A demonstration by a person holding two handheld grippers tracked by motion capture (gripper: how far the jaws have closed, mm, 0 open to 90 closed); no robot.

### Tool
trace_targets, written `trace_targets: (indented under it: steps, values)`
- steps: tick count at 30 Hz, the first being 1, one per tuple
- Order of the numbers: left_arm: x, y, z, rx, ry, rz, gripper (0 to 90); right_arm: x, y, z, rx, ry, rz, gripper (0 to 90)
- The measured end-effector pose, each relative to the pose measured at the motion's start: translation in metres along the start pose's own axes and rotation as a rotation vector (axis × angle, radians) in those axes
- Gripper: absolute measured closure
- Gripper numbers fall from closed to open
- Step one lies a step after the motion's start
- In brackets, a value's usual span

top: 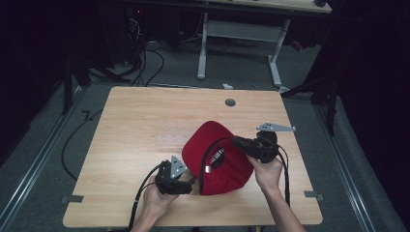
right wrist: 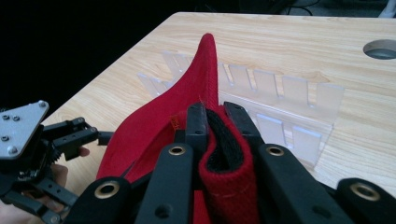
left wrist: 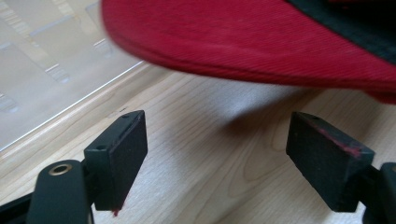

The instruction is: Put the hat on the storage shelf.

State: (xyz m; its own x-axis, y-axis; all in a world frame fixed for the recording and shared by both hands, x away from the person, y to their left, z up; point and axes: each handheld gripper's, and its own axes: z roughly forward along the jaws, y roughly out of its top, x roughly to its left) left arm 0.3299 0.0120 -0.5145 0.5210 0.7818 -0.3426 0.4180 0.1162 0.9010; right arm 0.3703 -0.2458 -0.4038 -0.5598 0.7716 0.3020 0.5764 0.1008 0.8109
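Your right tool [right wrist: 219, 126] is clamped on the rim of the red cap [top: 220, 157]: in the right gripper view the two black jaws press a fold of red cloth and the black inner band between them. In the high view this tool [top: 246, 144] holds the cap from its right side, so that the cap is lifted a little and tilted, with the open inside turned up toward you.

Your left tool [left wrist: 224, 154] has its jaws wide apart and holds nothing. In the left gripper view the red edge of the cap [left wrist: 243, 46] hangs just above and beyond the jaws, with bare wood of the bench [left wrist: 201, 140] under it. In the high view this tool [top: 189, 182] stands just beside the near left edge of the cap.

A clear plastic rack [right wrist: 280, 93] with upright slots stands on the bench [top: 140, 125] behind the cap.

What can go wrong, as I judge it: the right grip takes only a thin fold of soft cloth, so a fast pull can let it slip out. If you close the left tool too low, it may catch nothing, or press the brim down on the bench. If you swing the cap forward, it may push the light rack.
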Motion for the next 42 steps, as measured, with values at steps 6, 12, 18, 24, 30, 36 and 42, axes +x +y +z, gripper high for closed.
trace_targets:
  steps: [6,12,18,24,30,36,42]
  values:
    - [-0.003,0.003,-0.003,-0.028,-0.005,-0.012,19.5,0.005,0.002,0.005,0.003,-0.009,-0.003,81.3]
    - [-0.003,0.006,-0.007,-0.049,0.010,0.000,18.8,0.006,-0.001,0.011,0.027,-0.041,-0.017,81.2]
    - [-0.003,0.009,-0.011,-0.065,0.013,0.025,19.0,0.008,-0.004,0.011,0.064,-0.077,-0.037,81.0]
    - [-0.007,0.013,-0.020,-0.083,0.011,0.051,19.8,0.011,-0.007,0.007,0.094,-0.098,-0.057,80.8]
    - [-0.010,0.016,-0.025,-0.069,0.002,0.077,20.1,0.014,-0.010,0.006,0.115,-0.093,-0.063,80.6]
    - [-0.013,0.016,-0.026,-0.068,0.008,0.103,20.2,0.020,-0.013,0.011,0.141,-0.089,-0.066,80.5]
    - [-0.010,0.017,-0.027,-0.062,0.031,0.109,23.1,0.020,-0.020,0.016,0.165,-0.067,-0.052,80.2]
